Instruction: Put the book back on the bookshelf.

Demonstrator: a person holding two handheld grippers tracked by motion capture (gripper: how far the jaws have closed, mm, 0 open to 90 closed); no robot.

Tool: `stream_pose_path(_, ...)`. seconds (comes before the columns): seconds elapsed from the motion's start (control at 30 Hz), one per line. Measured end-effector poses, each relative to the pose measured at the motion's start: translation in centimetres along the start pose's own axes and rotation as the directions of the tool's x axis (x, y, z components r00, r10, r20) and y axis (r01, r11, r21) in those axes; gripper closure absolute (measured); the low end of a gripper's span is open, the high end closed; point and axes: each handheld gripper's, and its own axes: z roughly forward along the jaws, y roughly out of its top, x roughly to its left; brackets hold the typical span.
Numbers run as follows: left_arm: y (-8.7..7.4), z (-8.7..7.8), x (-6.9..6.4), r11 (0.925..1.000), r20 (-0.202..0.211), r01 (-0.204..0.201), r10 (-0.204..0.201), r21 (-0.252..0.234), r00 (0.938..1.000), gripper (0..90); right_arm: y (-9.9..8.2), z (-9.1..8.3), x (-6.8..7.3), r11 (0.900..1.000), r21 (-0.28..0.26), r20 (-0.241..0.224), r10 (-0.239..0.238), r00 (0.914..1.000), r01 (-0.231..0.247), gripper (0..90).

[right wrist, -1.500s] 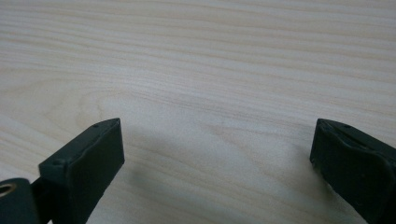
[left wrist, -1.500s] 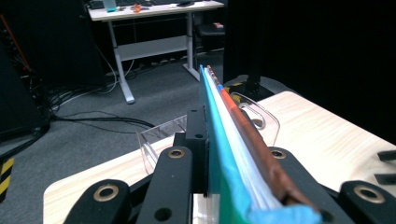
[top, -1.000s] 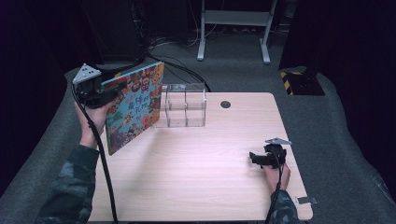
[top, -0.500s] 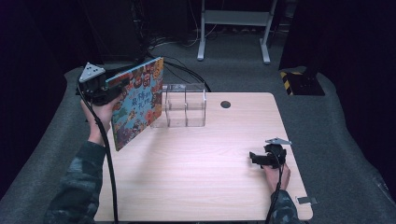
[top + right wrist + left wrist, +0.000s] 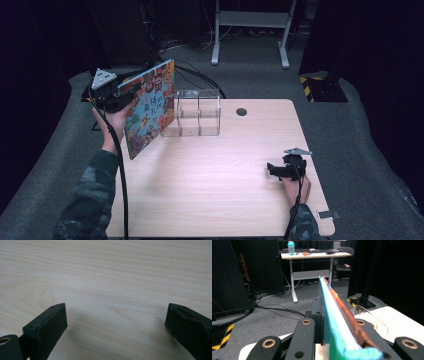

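Left gripper, upper left of high view, clamped on picture book; book held upright off table, tilted, just left of clear acrylic organizer. Left gripper view: book edge-on btwn jaws, center frame. Right gripper, lower right, resting on table, jaws wide apart w/ nothing btwn them.

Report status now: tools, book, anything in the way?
Left tool shut on book, held above table edge. Right tool open, empty. Clear box beside book.
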Motion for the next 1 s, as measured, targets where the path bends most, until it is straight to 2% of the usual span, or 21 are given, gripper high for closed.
stream_pose_path(0.23, -0.8, 0.5, 0.1, 0.9995, -0.002, 0.018, -0.018, -0.025, 0.9998, 80.6, 0.0, 0.1, 0.1, 1.0, -0.007, 0.003, 0.0, 1.0, 0.0, 3.3)
stream_pose_path(0.87, -3.2, 2.3, -0.1, 0.9969, -0.026, 0.029, -0.031, -0.074, 0.9992, 80.6, 0.0, 0.0, 0.1, 1.0, -0.007, 0.003, 0.006, 1.0, -0.006, 3.9)
stream_pose_path(0.9, -3.4, 2.4, -0.1, 0.9961, -0.031, 0.033, -0.036, -0.082, 0.9989, 80.5, 0.0, 0.0, 0.2, 1.0, -0.004, 0.003, 0.008, 1.0, -0.008, 3.9)
stream_pose_path(0.93, -3.5, 2.4, 0.0, 0.9958, -0.031, 0.034, -0.037, -0.084, 0.9988, 80.5, 0.0, 0.0, 0.1, 0.9999, 0.008, 0.006, -0.009, 0.9999, 0.009, 3.9)
stream_pose_path(1.0, -3.8, 2.5, 0.0, 0.9946, -0.033, 0.033, -0.037, -0.099, 0.9988, 80.5, 0.0, 0.0, 0.1, 1.0, 0.001, 0.001, -0.003, 1.0, 0.003, 3.9)
